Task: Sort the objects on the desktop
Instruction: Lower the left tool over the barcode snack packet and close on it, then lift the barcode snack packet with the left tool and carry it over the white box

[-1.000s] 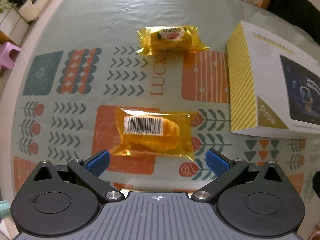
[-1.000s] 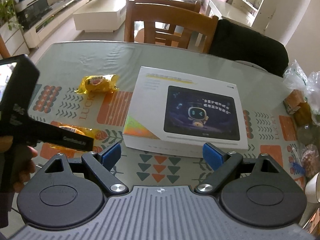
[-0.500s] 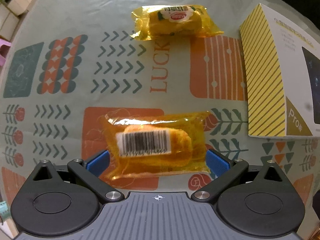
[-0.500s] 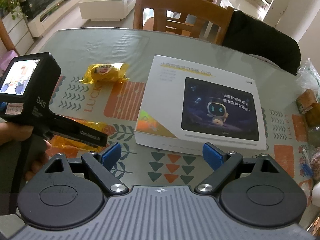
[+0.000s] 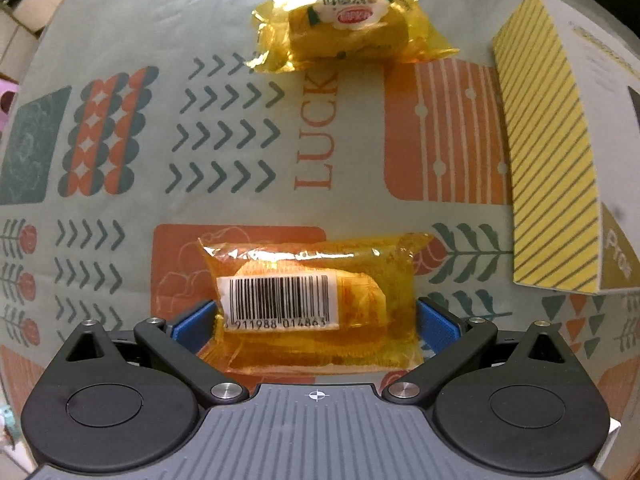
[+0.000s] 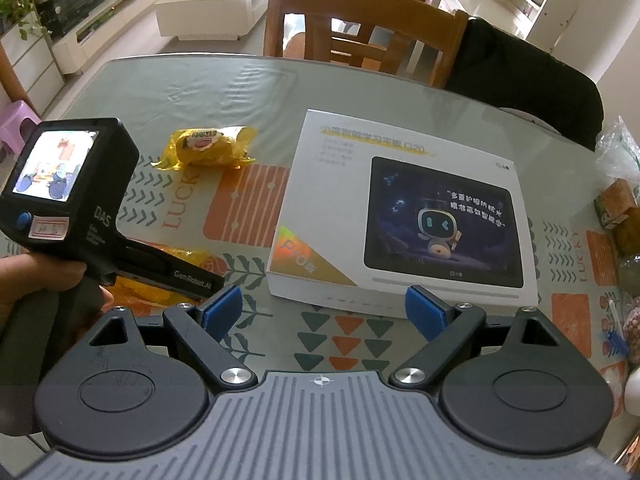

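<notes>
table: patterned cloth | on it: barcode snack pack; second snack pack; white tablet box

The left gripper has moved forward over the counter: the barcoded yellow snack packet, a second ago lying ahead of its fingers, now sits between them, both blue pads at the wrapper's ends, jaws still spread wide.

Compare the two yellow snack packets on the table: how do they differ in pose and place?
The near packet shows a white barcode sticker; the far packet shows a round red-and-white logo. The near packet lies between the open fingers of the left gripper; the far packet lies apart from it, with nothing around it. Both are yellow, clear-wrapped and flat on the tablecloth.
</notes>
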Motion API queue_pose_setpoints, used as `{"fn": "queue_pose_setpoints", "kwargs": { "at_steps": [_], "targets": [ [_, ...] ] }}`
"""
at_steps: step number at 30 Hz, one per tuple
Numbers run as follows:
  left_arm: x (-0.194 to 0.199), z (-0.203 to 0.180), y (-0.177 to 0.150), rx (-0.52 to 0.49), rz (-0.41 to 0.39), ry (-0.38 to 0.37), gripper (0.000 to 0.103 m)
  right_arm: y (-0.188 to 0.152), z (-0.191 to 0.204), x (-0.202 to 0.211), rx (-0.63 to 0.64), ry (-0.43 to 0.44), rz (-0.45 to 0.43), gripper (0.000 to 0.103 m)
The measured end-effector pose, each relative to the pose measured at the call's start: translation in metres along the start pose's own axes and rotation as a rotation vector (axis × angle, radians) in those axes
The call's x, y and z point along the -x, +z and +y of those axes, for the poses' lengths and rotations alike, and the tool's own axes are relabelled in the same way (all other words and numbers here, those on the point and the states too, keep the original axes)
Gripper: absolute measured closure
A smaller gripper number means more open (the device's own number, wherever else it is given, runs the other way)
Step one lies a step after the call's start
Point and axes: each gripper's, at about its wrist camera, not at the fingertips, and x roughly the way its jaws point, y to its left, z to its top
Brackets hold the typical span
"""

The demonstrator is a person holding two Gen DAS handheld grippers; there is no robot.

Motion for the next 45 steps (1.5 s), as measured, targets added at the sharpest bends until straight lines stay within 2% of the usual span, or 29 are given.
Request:
{"fn": "queue_pose_setpoints", "kwargs": {
  "at_steps": [9, 11, 13, 17, 19, 23, 29, 33, 36, 45],
  "targets": [
    [0.000, 0.000, 0.000, -0.007, -0.031, 0.003, 0.002, 0.000, -0.002, -0.003, -0.007, 0.001, 0.005, 0.000],
    [0.005, -0.002, -0.002, -0.024, -0.048, 0.003, 0.018, 0.000, -0.002, -0.002, -0.007, 0.003, 0.003, 0.000],
    [0.010, -0.003, -0.003, -0.037, -0.056, 0.012, 0.025, 0.000, -0.002, -0.001, -0.007, 0.006, 0.000, 0.000],
    [0.019, -0.001, -0.005, -0.028, -0.045, -0.012, 0.032, 0.000, -0.003, 0.004, -0.008, 0.013, -0.012, 0.000],
    [0.029, -0.001, -0.011, -0.025, -0.059, -0.018, 0.033, 0.000, -0.003, 0.008, -0.009, 0.015, -0.021, 0.000],
    [0.063, -0.005, -0.028, -0.039, -0.138, 0.007, 0.035, -0.001, -0.006, 0.017, -0.016, 0.017, -0.041, 0.000],
    [0.104, -0.009, -0.031, -0.028, -0.200, 0.000, 0.035, -0.004, -0.010, 0.035, -0.023, 0.025, -0.081, 0.000],
    [0.110, -0.005, -0.047, -0.014, -0.214, -0.030, 0.036, -0.008, -0.013, 0.050, -0.026, 0.037, -0.109, 0.000],
    [0.129, -0.005, -0.064, -0.009, -0.230, -0.035, 0.036, -0.013, -0.015, 0.062, -0.029, 0.048, -0.131, 0.000],
    [0.154, -0.008, -0.114, 0.006, -0.258, -0.020, 0.036, -0.038, -0.022, 0.091, -0.026, 0.079, -0.170, 0.000]
  ]
}}
